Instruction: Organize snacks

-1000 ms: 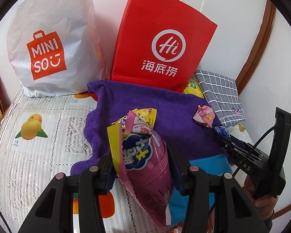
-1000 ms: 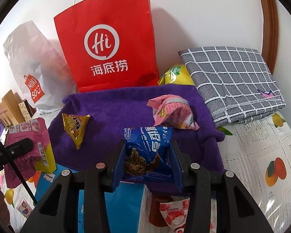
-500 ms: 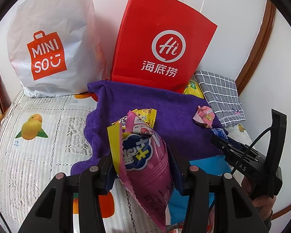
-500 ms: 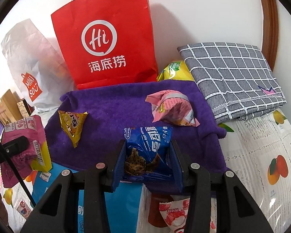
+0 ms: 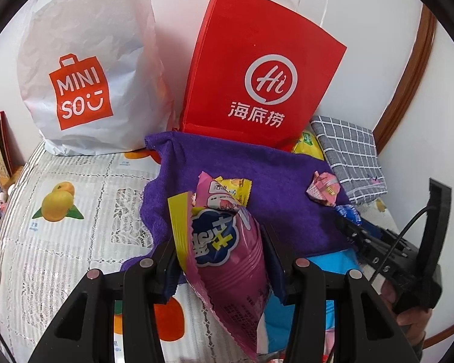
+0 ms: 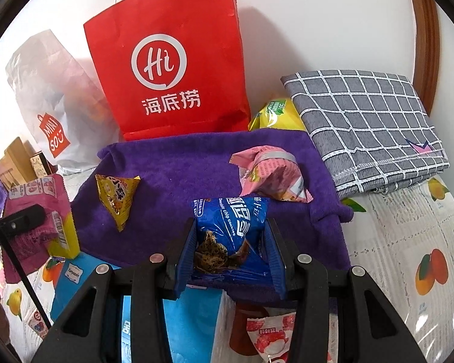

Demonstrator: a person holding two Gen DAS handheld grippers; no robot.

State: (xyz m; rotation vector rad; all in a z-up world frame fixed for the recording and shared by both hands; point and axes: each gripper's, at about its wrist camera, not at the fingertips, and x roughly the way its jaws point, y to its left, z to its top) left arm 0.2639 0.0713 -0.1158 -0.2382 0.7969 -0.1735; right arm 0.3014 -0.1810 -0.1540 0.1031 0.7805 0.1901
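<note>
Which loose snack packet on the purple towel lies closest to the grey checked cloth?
The crumpled pink packet, on the towel's right side; the yellow triangular packet lies far left.

A pink snack bag point(image 5: 227, 260) with a yellow edge hangs clamped between blue pads, tilted, above the purple towel's point(image 6: 178, 163) front edge. A blue chocolate-chip cookie packet point(image 6: 231, 239) is pinched upright over the towel's near edge. A yellow triangular packet point(image 6: 116, 196) and a crumpled pink packet point(image 6: 271, 177) lie on the towel, well apart.
</note>
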